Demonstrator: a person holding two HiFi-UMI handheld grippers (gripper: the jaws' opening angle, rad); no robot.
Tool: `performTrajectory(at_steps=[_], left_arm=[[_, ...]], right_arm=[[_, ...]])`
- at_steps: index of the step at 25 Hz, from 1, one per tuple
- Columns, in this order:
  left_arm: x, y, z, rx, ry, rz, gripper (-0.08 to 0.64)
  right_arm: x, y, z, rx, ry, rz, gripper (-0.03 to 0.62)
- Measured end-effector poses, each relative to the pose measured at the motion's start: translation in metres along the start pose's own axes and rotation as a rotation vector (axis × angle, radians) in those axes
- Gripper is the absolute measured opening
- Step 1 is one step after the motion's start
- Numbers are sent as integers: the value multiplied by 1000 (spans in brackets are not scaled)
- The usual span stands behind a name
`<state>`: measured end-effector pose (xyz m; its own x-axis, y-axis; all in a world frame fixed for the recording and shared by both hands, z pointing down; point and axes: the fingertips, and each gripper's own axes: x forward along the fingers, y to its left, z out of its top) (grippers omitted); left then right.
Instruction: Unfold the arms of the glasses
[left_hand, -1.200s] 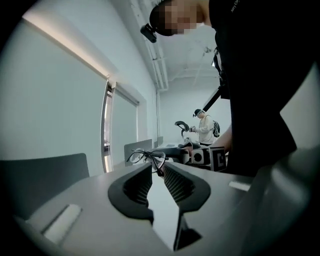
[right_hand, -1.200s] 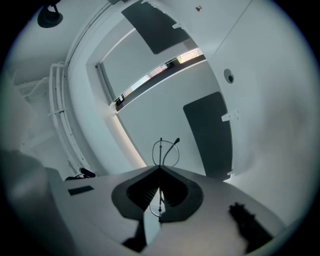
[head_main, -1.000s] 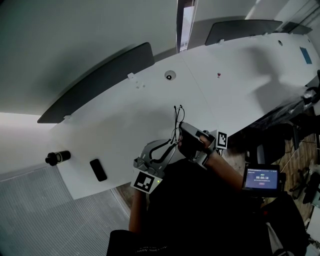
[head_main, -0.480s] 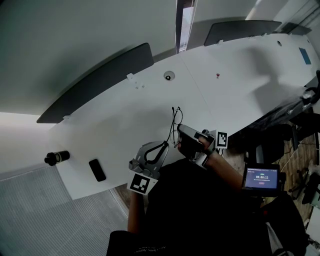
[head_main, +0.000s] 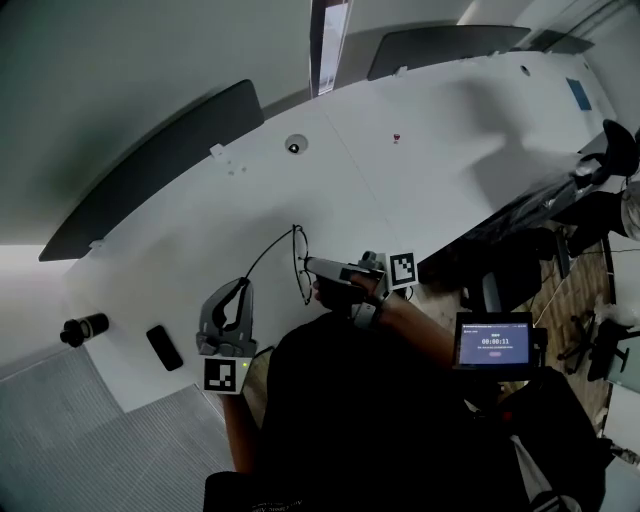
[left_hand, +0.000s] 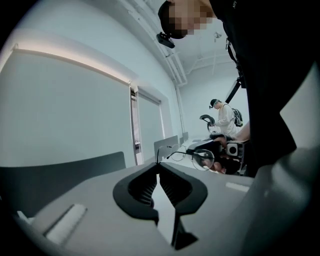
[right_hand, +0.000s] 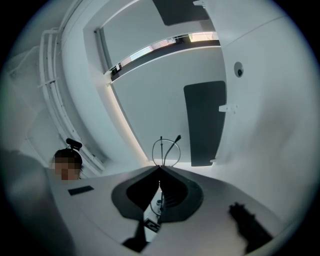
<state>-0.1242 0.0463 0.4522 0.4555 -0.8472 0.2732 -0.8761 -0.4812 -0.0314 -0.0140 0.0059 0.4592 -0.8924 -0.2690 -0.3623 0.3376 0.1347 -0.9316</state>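
Thin wire-rimmed glasses (head_main: 299, 262) hang over the white table (head_main: 430, 170) near its front edge. My right gripper (head_main: 308, 266) is shut on their frame; in the right gripper view a lens rim (right_hand: 165, 148) stands just past its closed tips (right_hand: 159, 168). One arm (head_main: 268, 254) of the glasses stretches out to the left, to my left gripper (head_main: 243, 284). Its jaws have just been closing, and the arm's tip sits between them. In the left gripper view the tips (left_hand: 158, 165) meet on that thin tip, with the glasses (left_hand: 202, 159) beyond.
A black phone (head_main: 166, 347) and a dark cylinder (head_main: 83, 327) lie at the table's left end. A small round fitting (head_main: 293, 145) and a red dot (head_main: 396, 139) sit farther back. A timer screen (head_main: 493, 342) is at my right. Another person (left_hand: 223, 116) stands far off.
My left gripper has moved left, away from the right gripper, and one glasses arm now stretches out between them. The right gripper still holds the frame.
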Motion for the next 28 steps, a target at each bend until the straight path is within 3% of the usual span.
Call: performTrajectory(at_steps=[4,10,13,16,19,22,25,28], left_arm=[[0,14,3,108,9,54,26],[7,27,11,117,-41,103,35],[13,33,8,89,-25,119,43],[23,33,-3,0,-5,78,46],[36,25,-29,-165,37,3,100],[42,13,-54,-394,110,-50,149],[43,6,-81,-697,173,-74,147],[42,-3,-97,-1042,143,-122,146]], right_arm=[[1,1,-8,-15,44,-18,9],[-1,-1,-10,-3,84,-50,9],[-4,-6,-12,19,77,-77,9],[-8,-14,-5,68,17,-95,9],[-18,-29,1,116,-43,-165,9],[-31,-44,6,122,-94,-256,9],[-40,-50,15,138,-148,-294,9],[-45,-53,21,143,-176,-311,9]])
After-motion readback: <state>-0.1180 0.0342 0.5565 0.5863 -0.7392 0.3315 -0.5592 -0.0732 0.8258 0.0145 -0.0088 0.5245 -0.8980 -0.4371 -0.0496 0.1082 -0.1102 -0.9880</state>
